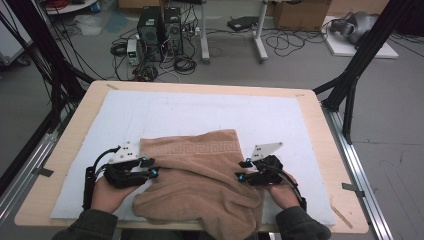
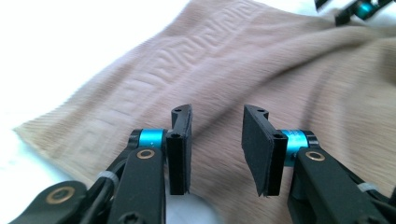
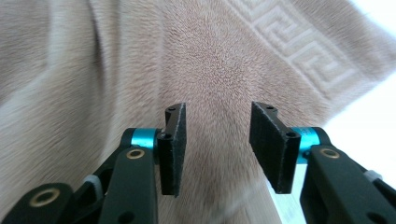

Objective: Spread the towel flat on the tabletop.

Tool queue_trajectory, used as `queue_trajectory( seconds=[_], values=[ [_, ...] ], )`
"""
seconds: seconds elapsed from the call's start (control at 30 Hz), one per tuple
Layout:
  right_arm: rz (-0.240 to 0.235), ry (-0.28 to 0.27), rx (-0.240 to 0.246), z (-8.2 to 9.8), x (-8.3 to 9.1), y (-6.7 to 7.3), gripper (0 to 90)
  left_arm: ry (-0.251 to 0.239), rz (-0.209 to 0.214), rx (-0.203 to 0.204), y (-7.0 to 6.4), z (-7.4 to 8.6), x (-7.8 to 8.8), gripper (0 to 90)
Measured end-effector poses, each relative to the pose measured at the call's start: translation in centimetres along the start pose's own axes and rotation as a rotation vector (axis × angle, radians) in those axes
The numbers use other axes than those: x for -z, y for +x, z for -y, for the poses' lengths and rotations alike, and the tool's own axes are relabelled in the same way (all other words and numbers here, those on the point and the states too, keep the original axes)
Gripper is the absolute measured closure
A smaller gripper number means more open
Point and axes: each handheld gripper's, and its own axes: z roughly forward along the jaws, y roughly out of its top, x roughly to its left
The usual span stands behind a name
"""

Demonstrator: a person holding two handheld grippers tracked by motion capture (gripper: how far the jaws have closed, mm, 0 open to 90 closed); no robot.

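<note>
Table [image 1: 75, 125], one, of pale wood, seen from above and covered by one white mat [image 1: 200, 112]. On the mat lies one tan towel [image 1: 200, 175], folded over itself into a rumpled heap near the front edge; its near end hangs slightly over that edge, between the person's two forearms. One woven band of square key pattern [image 1: 192, 148] runs across the towel's far side.

Two hands reach in from the bottom, each holding one set of black tongs with blue collars. The left tongs [image 1: 150, 167] point at the towel's left edge; the right tongs [image 1: 243, 170] point at its right edge. In the left gripper view the left tongs [image 2: 217, 149] stand parted, their two pads [image 2: 180, 149] bare, with towel beyond them and nothing pinched between. In the right gripper view the right tongs [image 3: 224, 147] likewise stand parted over the towel, their two pads [image 3: 273, 144] free of cloth. One grey three-cornered plate tops each set of tongs, two in all.
</note>
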Motion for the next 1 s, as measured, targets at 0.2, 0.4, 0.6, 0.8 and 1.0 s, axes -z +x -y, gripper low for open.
queue_trajectory(
  seconds=[0.2,0.4,0.6,0.8,1.0],
  values=[
    [-0.034,0.047,0.044,0.2,-1.0,0.0,84.6,0.128,-0.047,0.006,1.3,0.3,-3.4,59.9],
    [-0.017,0.040,0.037,1.2,0.8,0.9,86.3,0.147,-0.010,-0.012,0.9,0.3,-4.5,88.0],
    [0.006,0.061,0.041,3.0,3.5,3.3,86.5,0.141,0.023,-0.018,0.2,0.0,-4.8,88.2],
    [-0.022,0.012,0.015,3.7,4.3,3.6,73.3,0.089,0.029,0.009,0.4,-0.5,-4.1,78.8],
    [0.041,-0.057,-0.039,2.0,4.6,0.8,61.3,0.047,-0.001,0.034,1.9,-1.9,-3.8,67.1]
  ],
)
